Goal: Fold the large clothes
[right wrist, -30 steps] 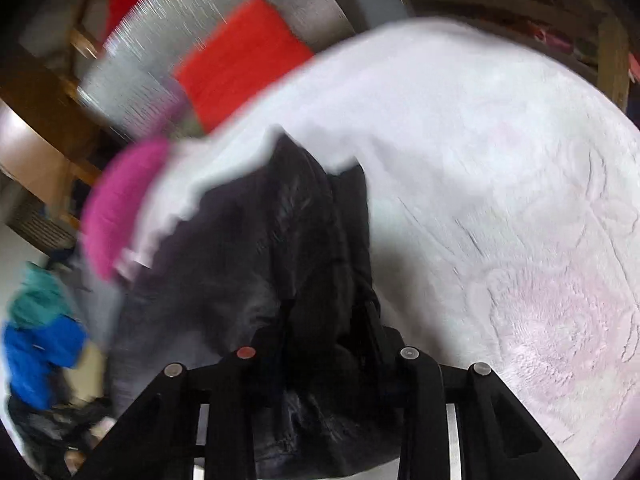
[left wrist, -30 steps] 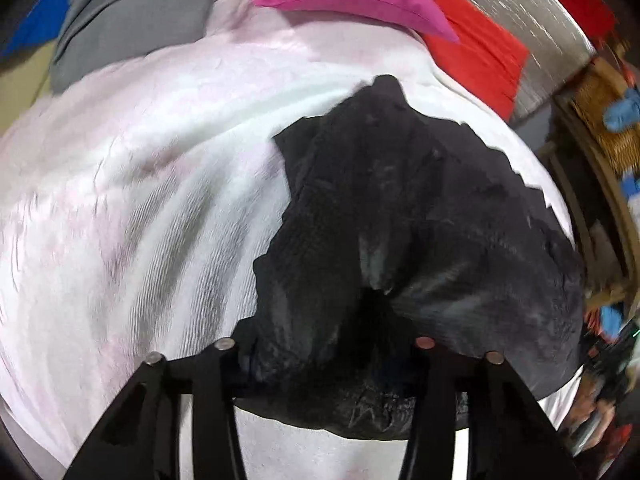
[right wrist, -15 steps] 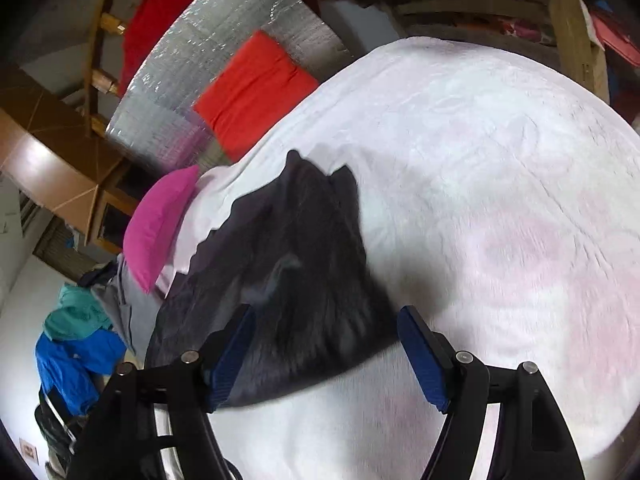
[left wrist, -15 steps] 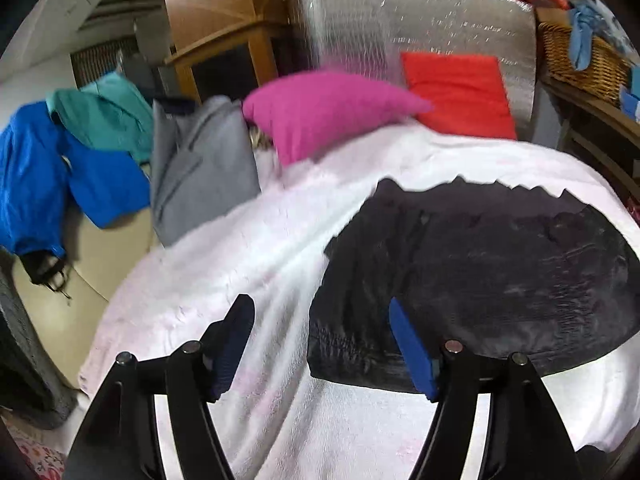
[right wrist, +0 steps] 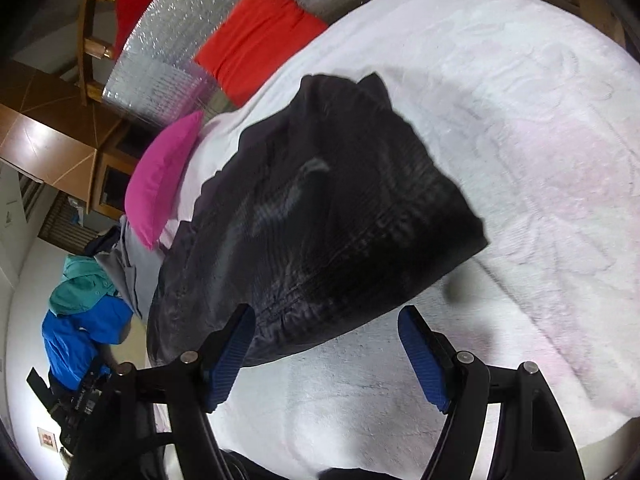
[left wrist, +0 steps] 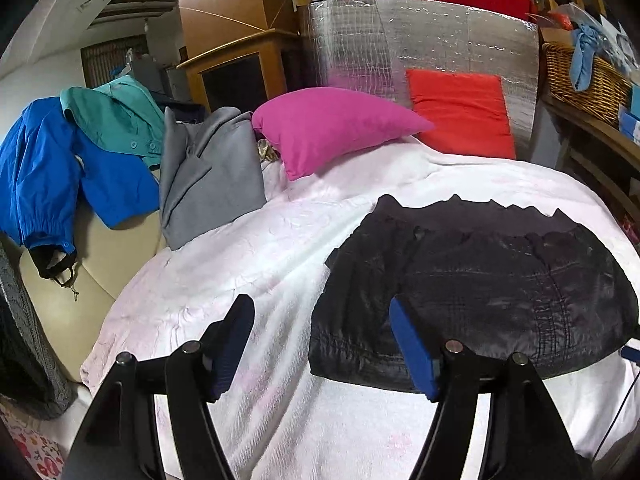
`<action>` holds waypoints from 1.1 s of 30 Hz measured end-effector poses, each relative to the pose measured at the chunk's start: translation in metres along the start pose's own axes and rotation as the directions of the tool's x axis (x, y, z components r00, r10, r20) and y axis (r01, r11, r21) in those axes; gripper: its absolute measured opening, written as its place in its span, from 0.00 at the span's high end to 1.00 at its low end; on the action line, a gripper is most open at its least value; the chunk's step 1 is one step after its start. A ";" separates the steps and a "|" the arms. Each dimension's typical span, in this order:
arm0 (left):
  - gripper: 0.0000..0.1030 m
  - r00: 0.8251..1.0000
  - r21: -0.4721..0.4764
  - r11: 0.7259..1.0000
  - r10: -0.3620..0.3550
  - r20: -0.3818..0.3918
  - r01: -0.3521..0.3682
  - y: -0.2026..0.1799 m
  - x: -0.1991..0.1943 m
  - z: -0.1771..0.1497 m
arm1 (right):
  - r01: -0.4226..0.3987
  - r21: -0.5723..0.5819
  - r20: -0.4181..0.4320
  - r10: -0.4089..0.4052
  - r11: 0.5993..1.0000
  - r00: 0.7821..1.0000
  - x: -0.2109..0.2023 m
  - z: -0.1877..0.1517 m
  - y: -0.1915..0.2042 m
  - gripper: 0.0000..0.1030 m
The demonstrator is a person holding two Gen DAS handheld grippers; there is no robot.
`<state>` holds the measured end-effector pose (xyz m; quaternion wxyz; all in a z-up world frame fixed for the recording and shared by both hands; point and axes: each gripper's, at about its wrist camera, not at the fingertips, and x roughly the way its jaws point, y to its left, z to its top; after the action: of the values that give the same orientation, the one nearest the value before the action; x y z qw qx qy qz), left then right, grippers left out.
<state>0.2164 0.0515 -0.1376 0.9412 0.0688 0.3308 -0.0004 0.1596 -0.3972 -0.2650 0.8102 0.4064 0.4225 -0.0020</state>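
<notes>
Left wrist view, black quilted garment point(left wrist: 480, 292) folded flat, both tools gaping, empty.

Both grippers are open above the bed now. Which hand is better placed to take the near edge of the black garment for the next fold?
Probably the right. The right gripper has the black garment edge just ahead of its open jaws. The left gripper mostly faces bare white blanket.
</notes>
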 end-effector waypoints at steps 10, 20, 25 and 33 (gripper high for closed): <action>0.31 1.000 0.000 1.000 0.011 0.005 -0.011 -0.003 0.007 0.001 | 0.010 0.014 -0.034 -0.010 1.000 0.999 0.018 0.000 0.002 0.25; 0.31 1.000 -0.001 1.000 0.012 0.017 -0.012 -0.005 0.010 0.003 | 0.009 0.030 -0.042 -0.008 1.000 0.999 0.026 0.004 0.001 0.25; 0.31 1.000 -0.002 1.000 0.018 0.026 -0.017 -0.005 0.010 0.006 | 0.009 0.048 -0.041 -0.007 0.999 0.999 0.031 0.007 0.001 0.25; 0.31 0.999 0.002 1.000 0.020 0.037 -0.020 -0.005 0.011 0.008 | 0.014 0.059 -0.037 -0.011 0.998 0.999 0.035 0.011 0.001 0.24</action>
<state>0.2304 0.0456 -0.1390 0.9471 0.0731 0.3125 0.0074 0.1902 -0.3918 -0.2850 0.7900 0.4274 0.4394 -0.0121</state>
